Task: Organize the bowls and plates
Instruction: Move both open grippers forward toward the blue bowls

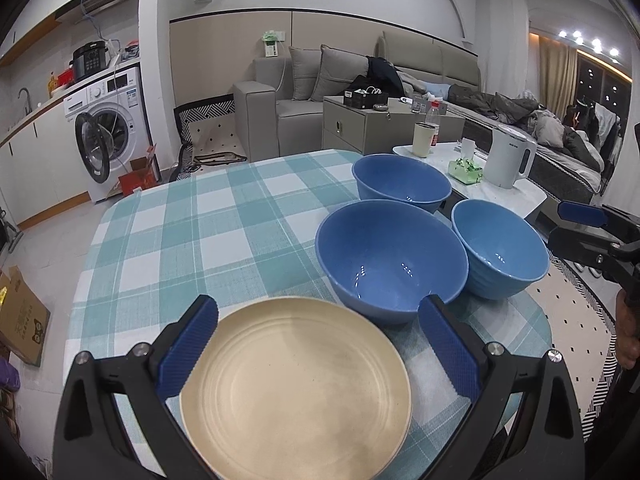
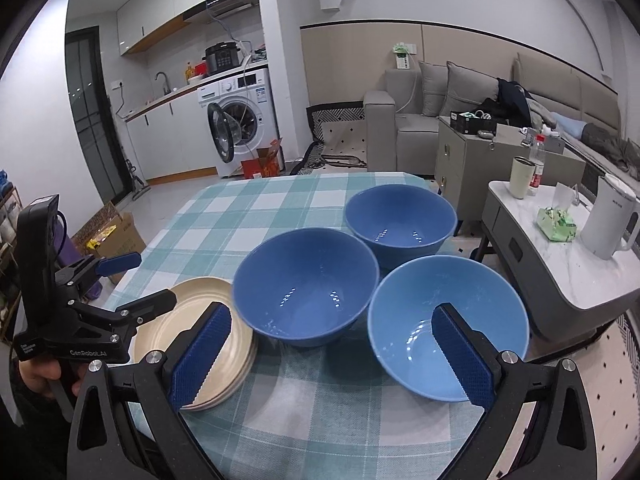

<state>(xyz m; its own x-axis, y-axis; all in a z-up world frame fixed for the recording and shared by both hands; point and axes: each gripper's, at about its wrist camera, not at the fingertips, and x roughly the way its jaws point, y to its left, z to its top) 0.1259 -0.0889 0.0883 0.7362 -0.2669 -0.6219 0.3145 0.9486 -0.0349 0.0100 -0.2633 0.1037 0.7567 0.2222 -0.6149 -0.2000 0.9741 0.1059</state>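
Nearest to me, my left gripper (image 1: 318, 344) hung with its blue pads spread wide, holding nothing, directly over a stack of cream plates (image 1: 296, 388) at the near left of the checked tablecloth (image 1: 180, 240). From the right wrist view I could see several plate rims layered one on another, perhaps three, though the edge was too blurred to count. They looked thin, rigid and smooth, so I judged them light but slippery; the sensible hold would be a pinch across the near rim, one pad above and one beneath.

My right gripper (image 2: 332, 360) was likewise released and empty, hovering above the near right of the table with one pad over the light blue bowl (image 2: 448, 324). That bowl stood just right of the big dark blue bowl (image 2: 306, 284), their rims close or touching. Both seemed stiff and glossy, probably breakable if dropped, and best taken by clamping the wall at the rim.

Farther back stood a second dark blue bowl (image 2: 400, 224), just behind the other two. All three bowls were upright, empty and unstacked.
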